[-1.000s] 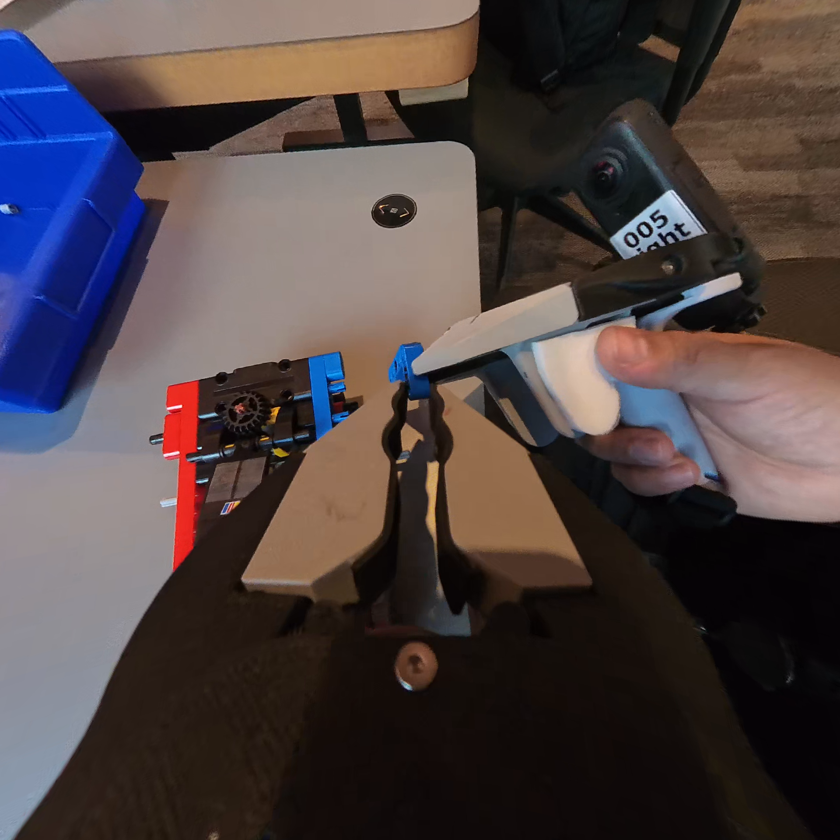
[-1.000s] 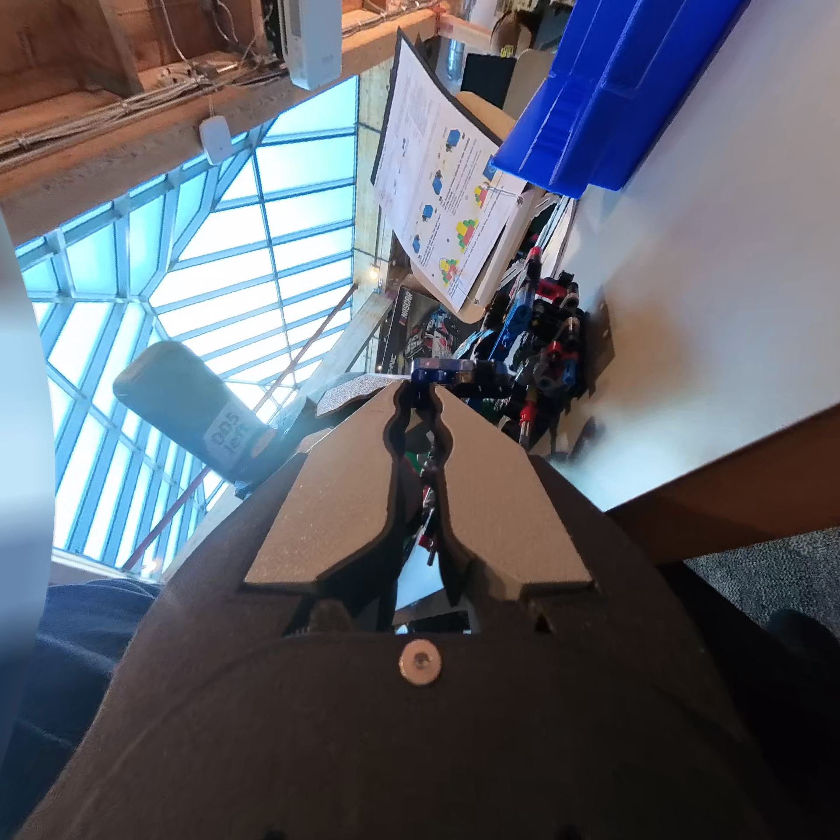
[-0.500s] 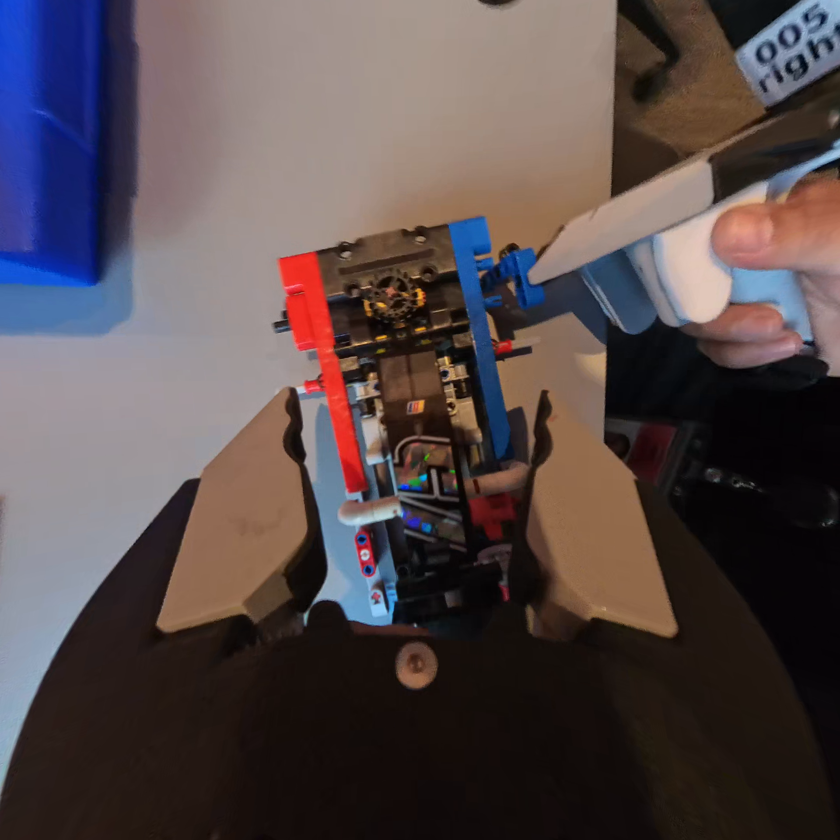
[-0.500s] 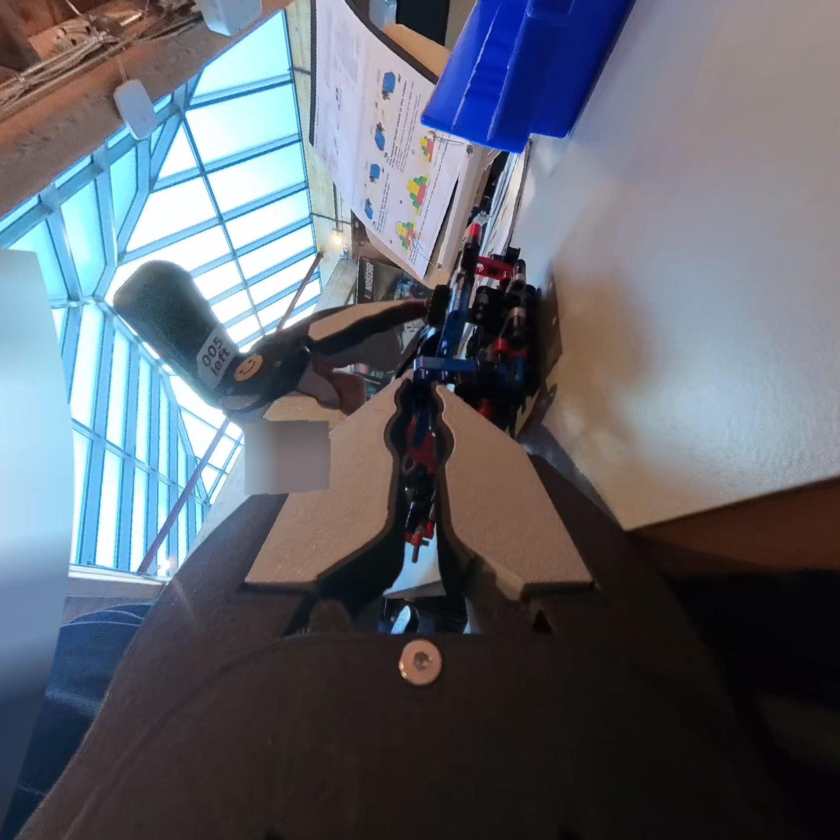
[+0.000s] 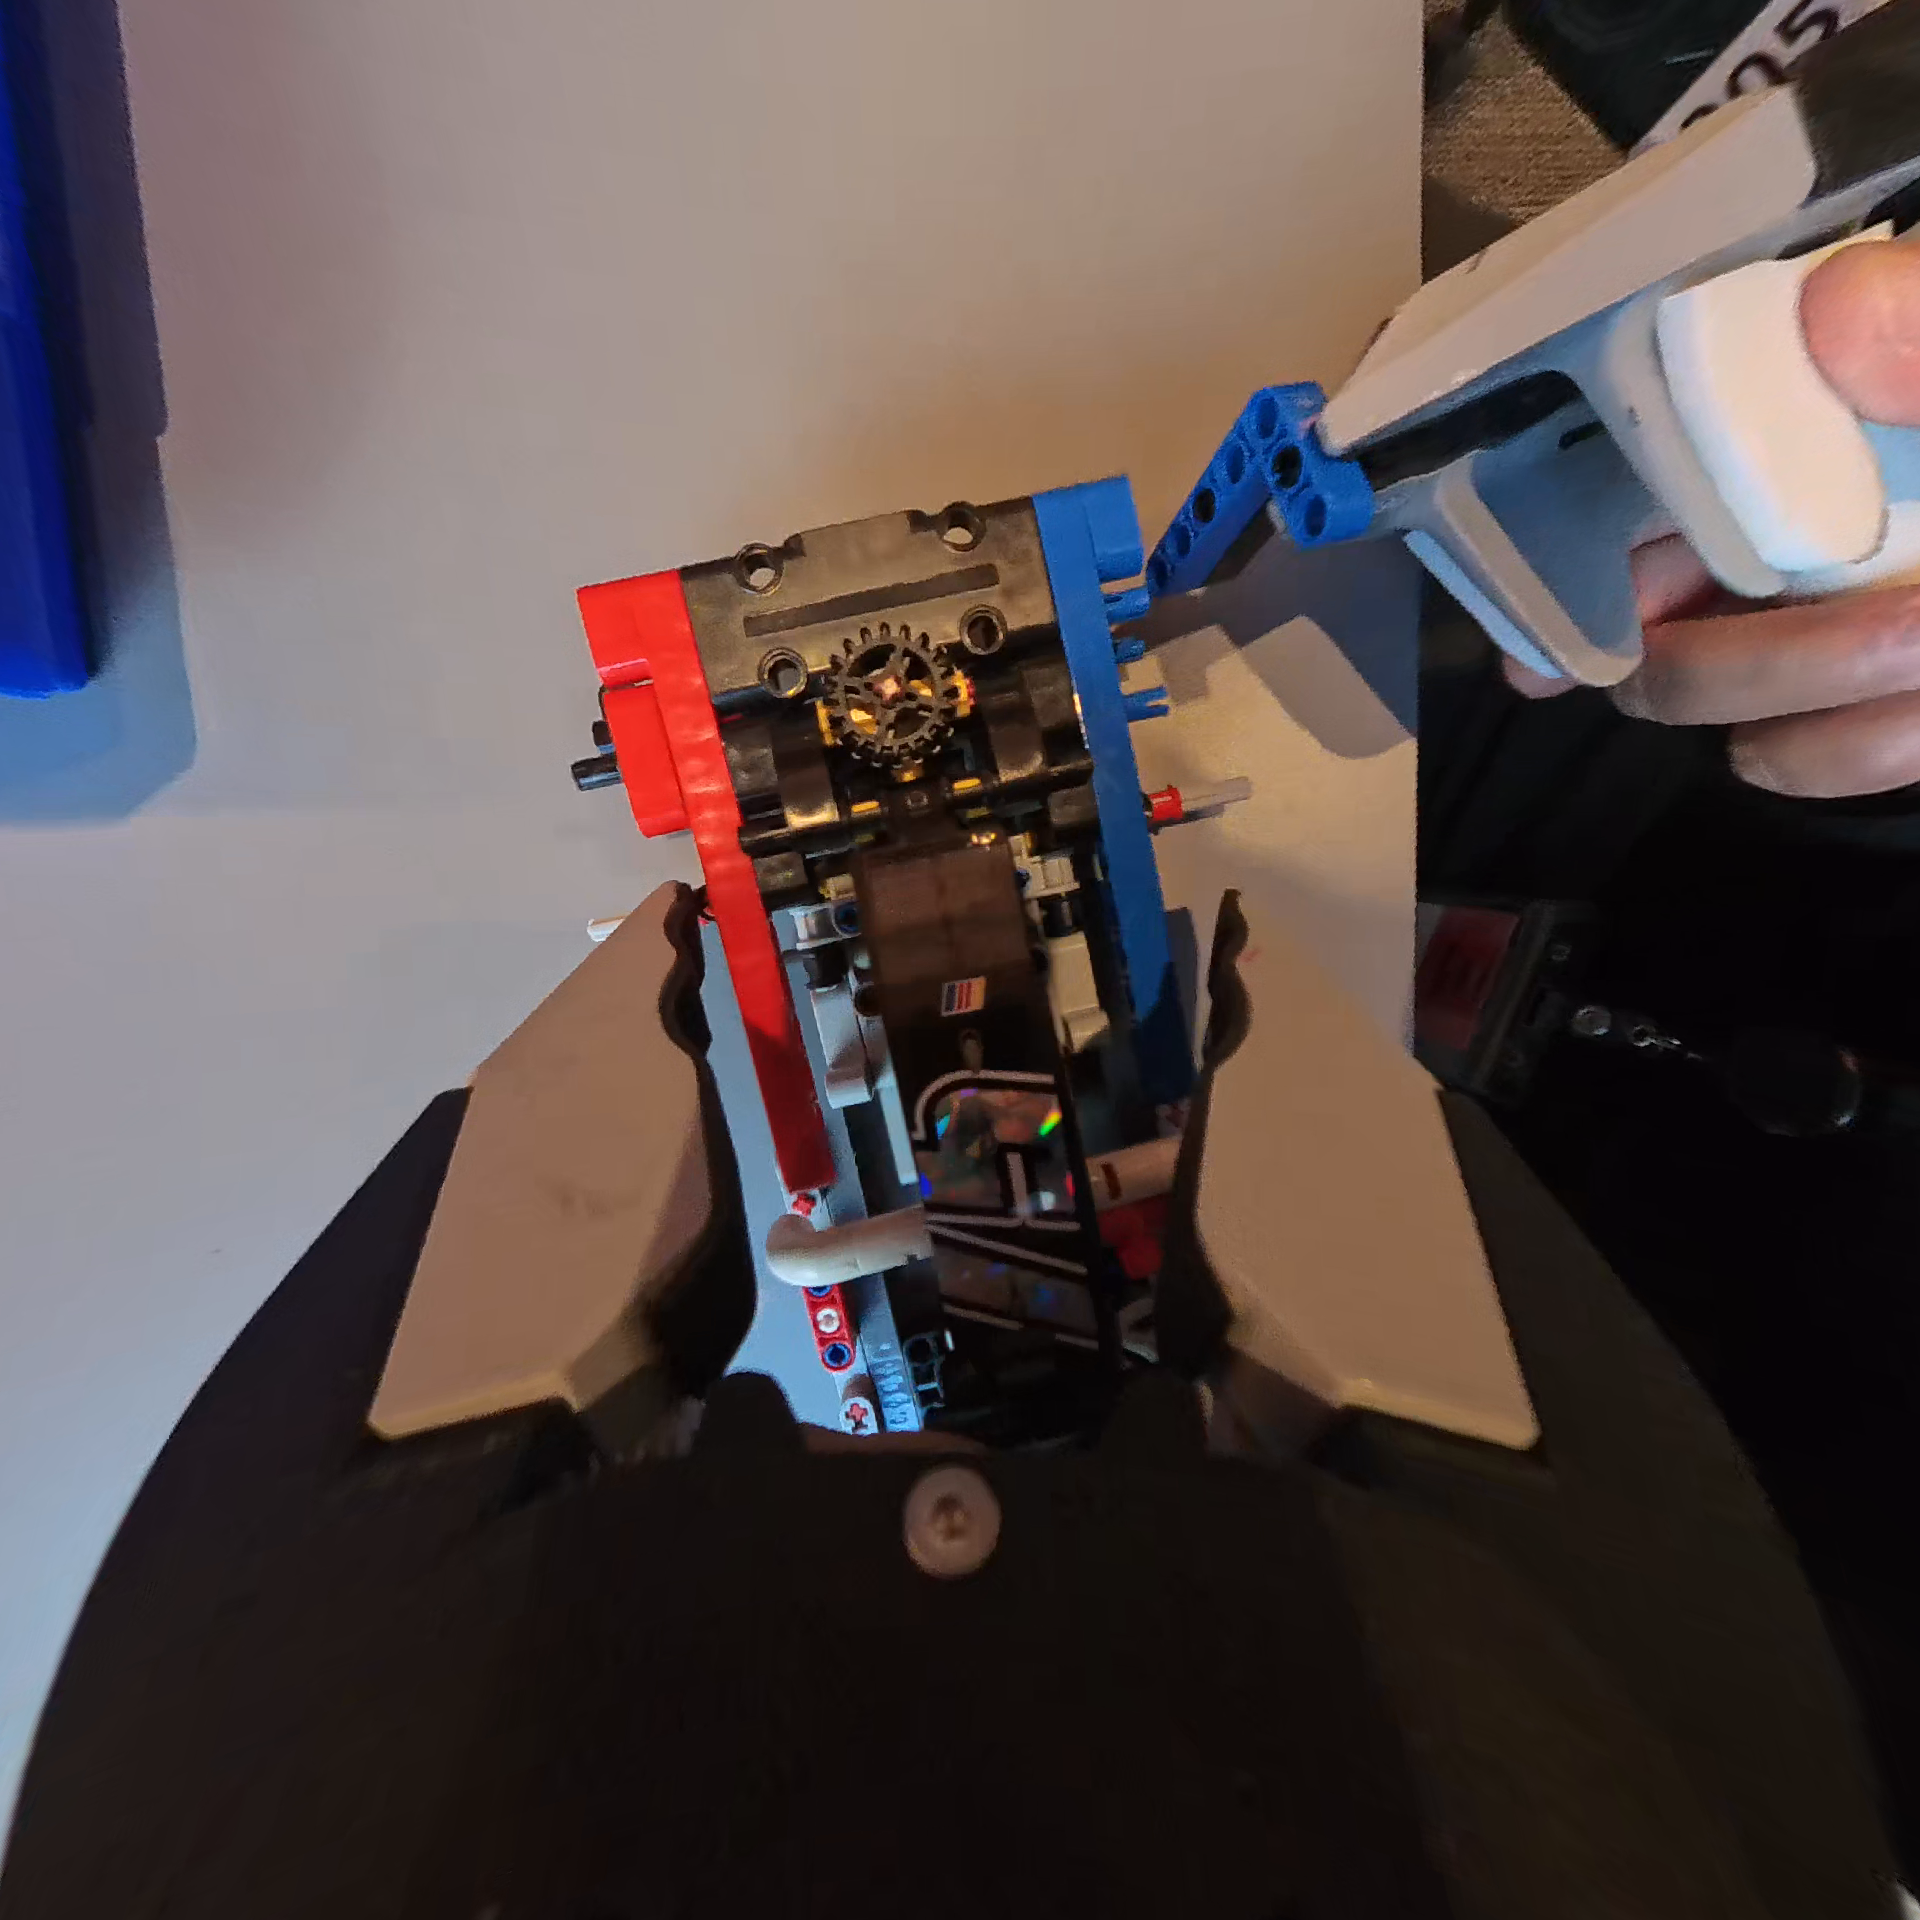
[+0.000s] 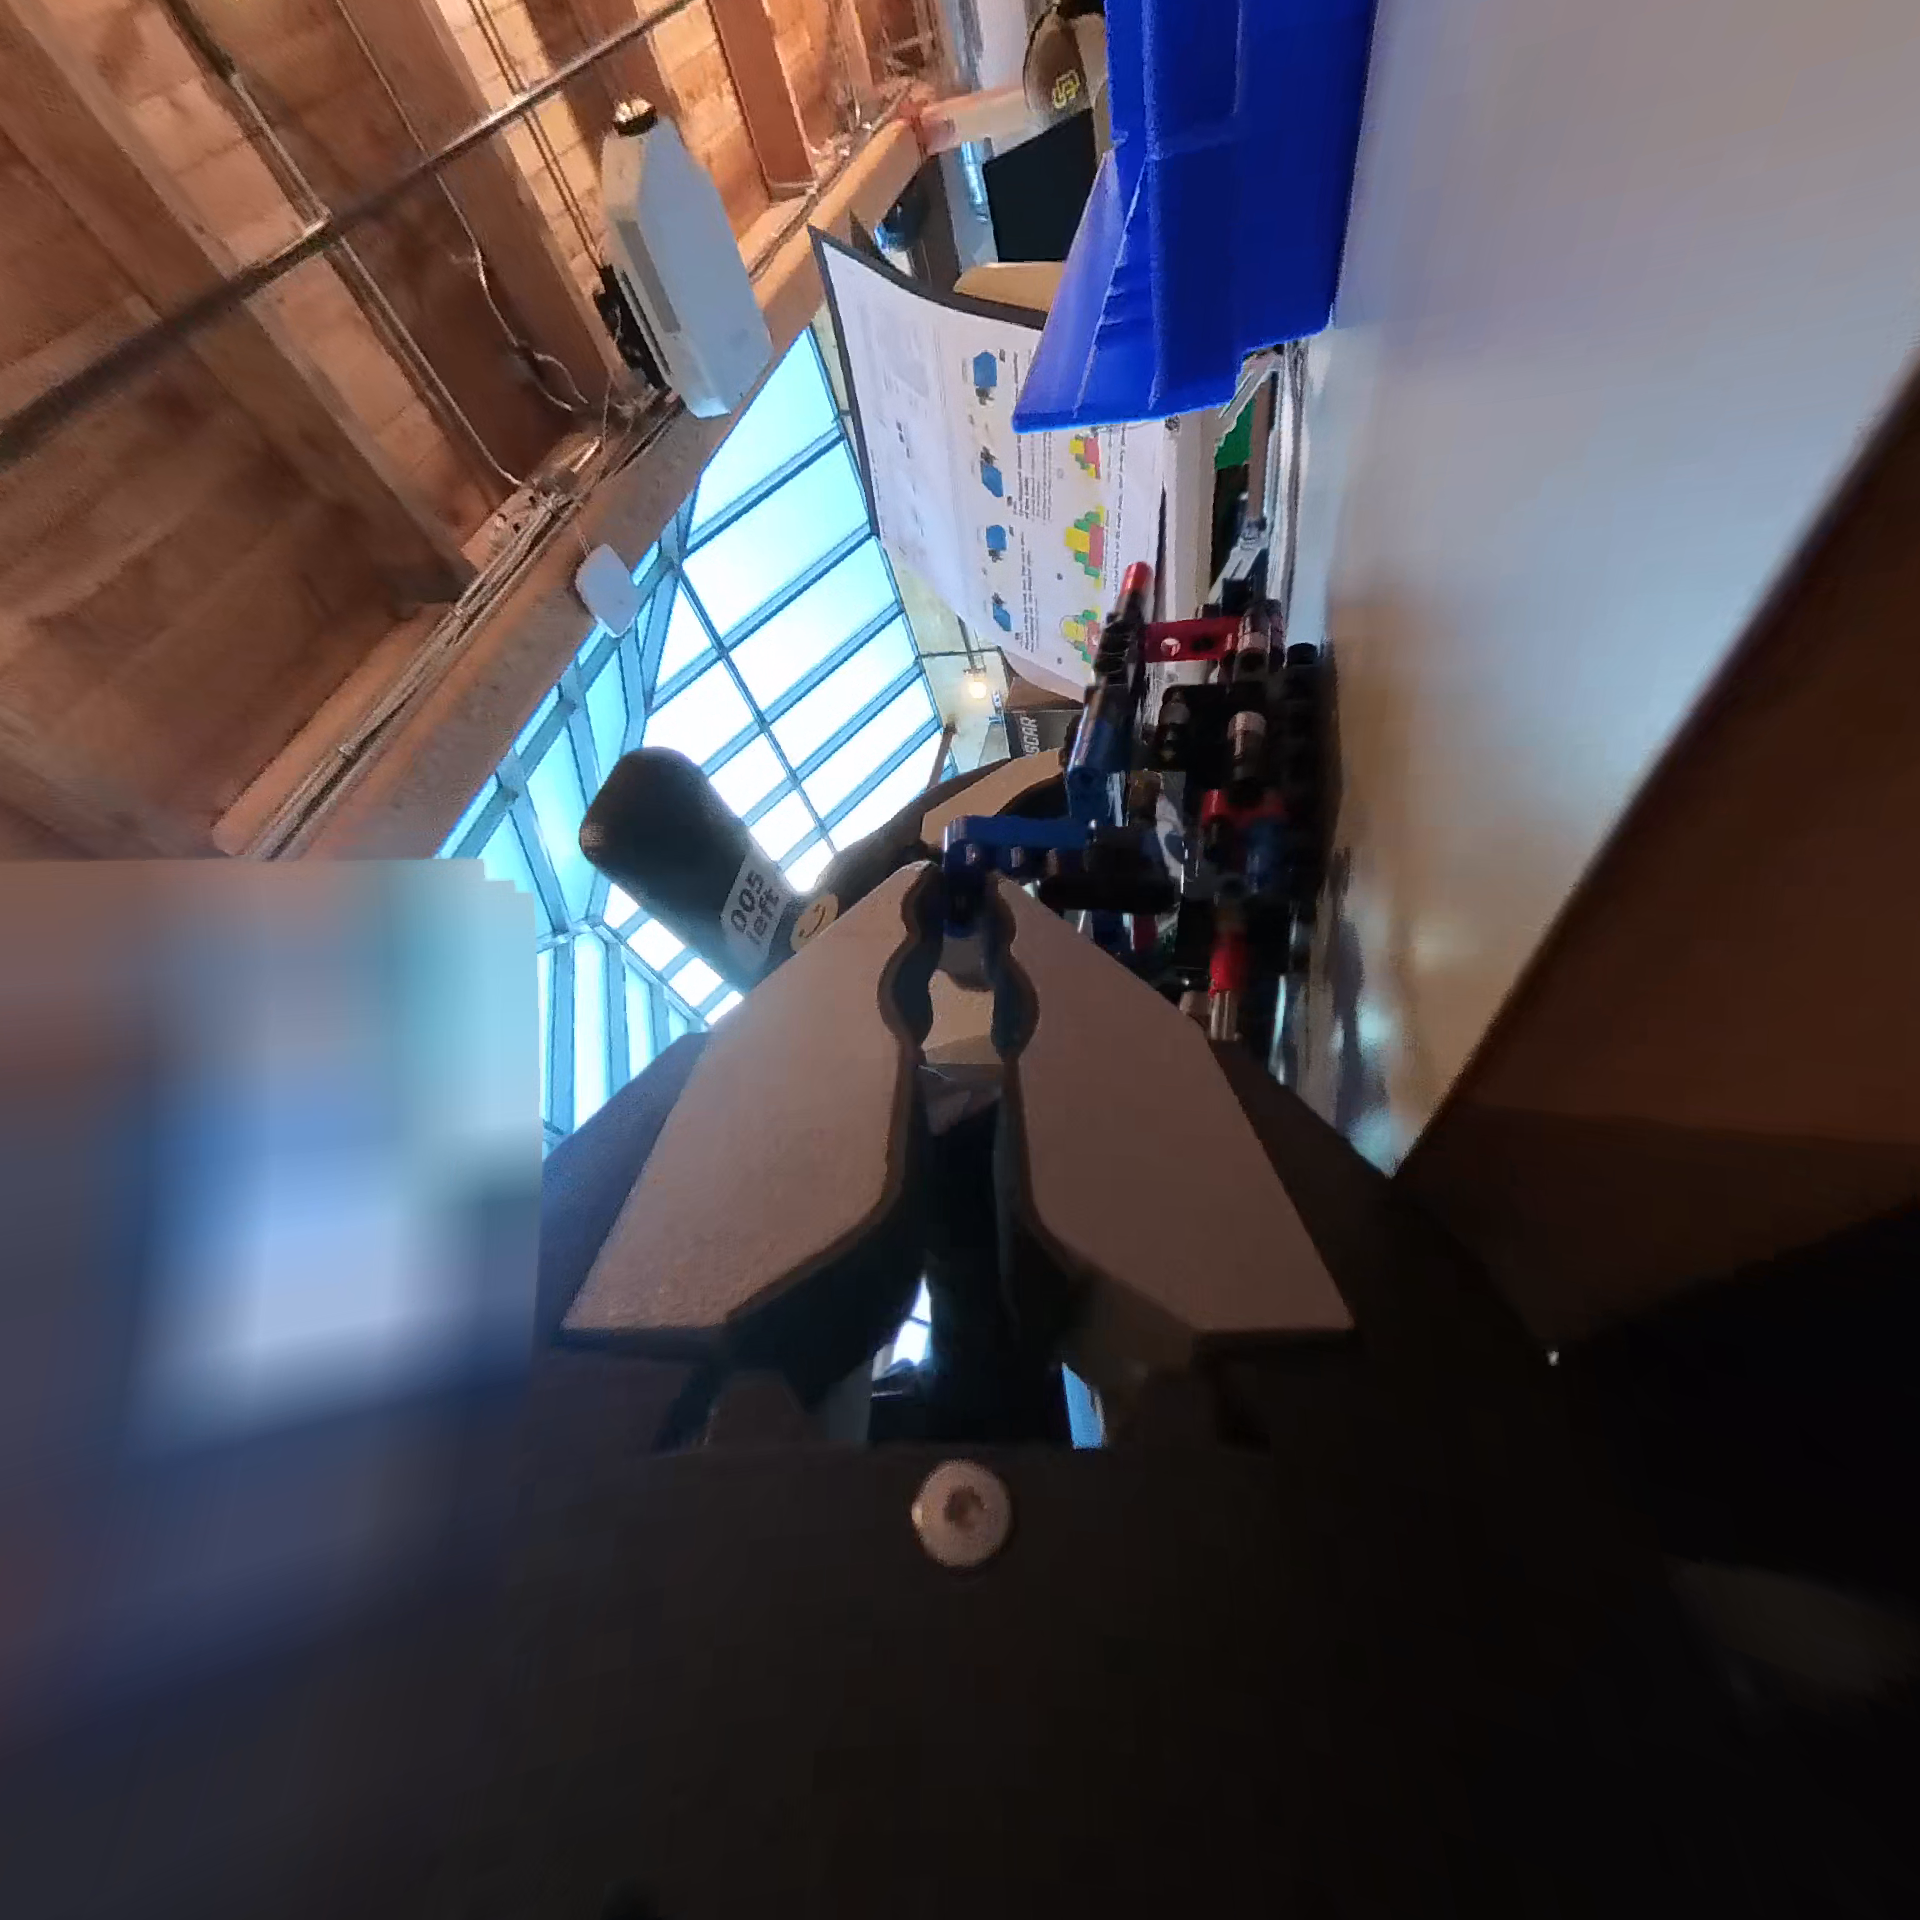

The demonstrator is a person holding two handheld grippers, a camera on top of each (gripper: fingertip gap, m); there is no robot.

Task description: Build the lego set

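Red on one flank and blue on the other, the lego model (image 5: 914, 935) lies flat on the pale surface (image 5: 623, 312), close to its near right corner. Its black middle carries a dark gear (image 5: 891, 694) and a strip of shiny stickers.

The left claw (image 5: 951, 925) has its fingers spread wide, one on each side of the model's near half. The left finger (image 5: 582, 1164) sits beside the red beam (image 5: 717, 831), the right one beside the blue beam (image 5: 1101, 748). Whether either pad presses the model cannot be told.

The right claw (image 5: 1325, 426) comes in from the right, held in a hand (image 5: 1787, 675). Its fingers are together, pinching a small blue L-shaped beam (image 5: 1247, 478) at its short end. The long end of that piece slants down toward the pins at the far right corner of the model; it looks to be at the pins, but contact is unclear.

In the right wrist view the right claw (image 6: 961, 904) shows its tips closed on the same blue piece (image 6: 997, 831), with the model (image 6: 1216, 810) just beyond and the left claw's black body (image 6: 675, 852) behind.

A blue bin (image 5: 42, 364) stands well apart at the left edge of the surface. A printed instruction sheet (image 6: 987, 468) stands past the bin (image 6: 1195, 208) in the right wrist view.
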